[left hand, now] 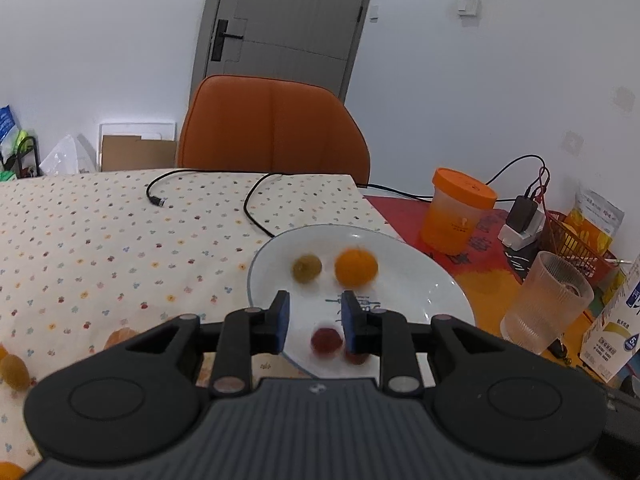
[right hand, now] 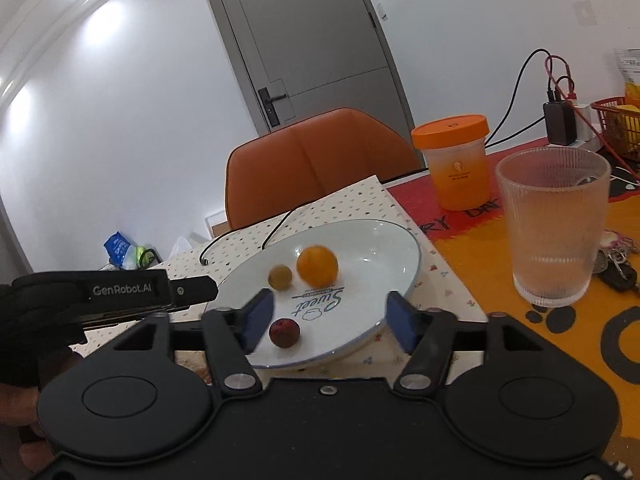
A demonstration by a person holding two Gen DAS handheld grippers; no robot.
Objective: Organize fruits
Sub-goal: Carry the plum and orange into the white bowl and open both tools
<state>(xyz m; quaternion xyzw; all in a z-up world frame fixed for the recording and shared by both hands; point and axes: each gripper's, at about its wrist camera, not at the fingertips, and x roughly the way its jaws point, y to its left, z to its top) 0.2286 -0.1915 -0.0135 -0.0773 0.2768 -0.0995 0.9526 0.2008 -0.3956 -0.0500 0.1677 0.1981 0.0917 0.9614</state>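
A white plate (left hand: 420, 276) (right hand: 384, 252) holds an orange (left hand: 356, 267) (right hand: 317, 265), a small green-brown fruit (left hand: 307, 268) (right hand: 280, 277) and a dark red fruit (left hand: 327, 341) (right hand: 284, 332). My left gripper (left hand: 314, 326) is open and empty over the plate's near part, above the red fruit. My right gripper (right hand: 330, 320) is wide open and empty at the plate's near rim. The left gripper (right hand: 120, 292) also shows at the left of the right wrist view. More fruit lies on the cloth at the left: an orange piece (left hand: 122, 338) and a green-brown fruit (left hand: 14, 372).
An orange-lidded jar (left hand: 458, 212) (right hand: 456, 162), a ribbed glass (left hand: 546, 300) (right hand: 554, 226), a carton (left hand: 616, 332), a red basket (left hand: 576, 240) and a charger with cables (left hand: 522, 216) stand to the right. A black cable (left hand: 256, 204) lies on the dotted cloth. An orange chair (left hand: 272, 128) stands behind the table.
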